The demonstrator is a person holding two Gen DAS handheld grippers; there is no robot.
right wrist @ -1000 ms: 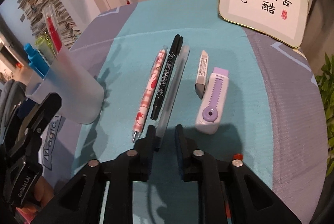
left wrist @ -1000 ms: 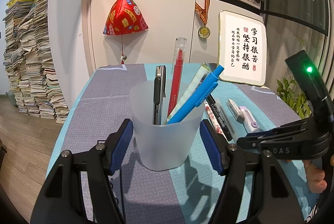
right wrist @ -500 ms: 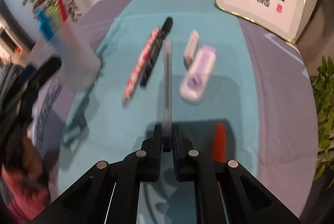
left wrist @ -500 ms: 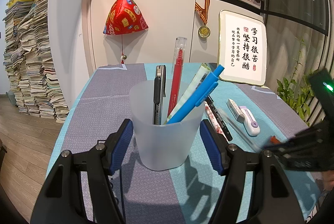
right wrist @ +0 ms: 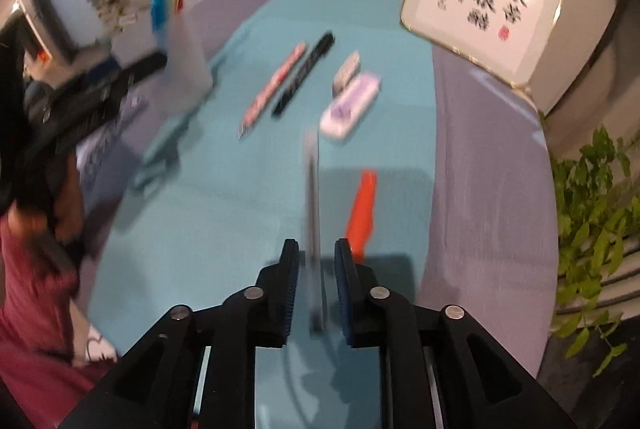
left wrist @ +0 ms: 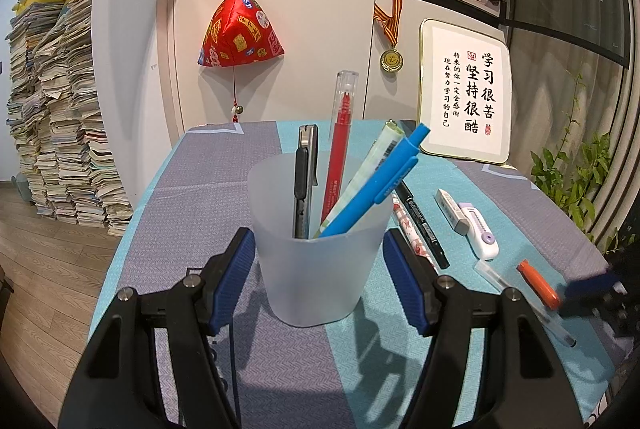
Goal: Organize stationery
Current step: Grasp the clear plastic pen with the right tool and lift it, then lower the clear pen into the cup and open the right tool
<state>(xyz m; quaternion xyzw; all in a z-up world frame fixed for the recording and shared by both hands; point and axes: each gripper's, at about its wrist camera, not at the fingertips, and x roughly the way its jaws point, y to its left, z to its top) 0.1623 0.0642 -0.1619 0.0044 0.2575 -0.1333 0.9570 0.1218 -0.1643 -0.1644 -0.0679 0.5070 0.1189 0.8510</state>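
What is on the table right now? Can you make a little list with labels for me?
cup: frosted cup between the open left gripper, apart from both fingers
in cup: red pen, blue pen, black knife
on table: pink pen, black marker, eraser, purple tape roller, orange cap
right gripper: open around a clear pen

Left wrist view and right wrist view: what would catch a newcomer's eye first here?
The frosted cup full of pens, centred between the open left gripper fingers without touching them. Next, the clear pen lying blurred between the right gripper fingers, an orange cap just right of it on the teal cloth.
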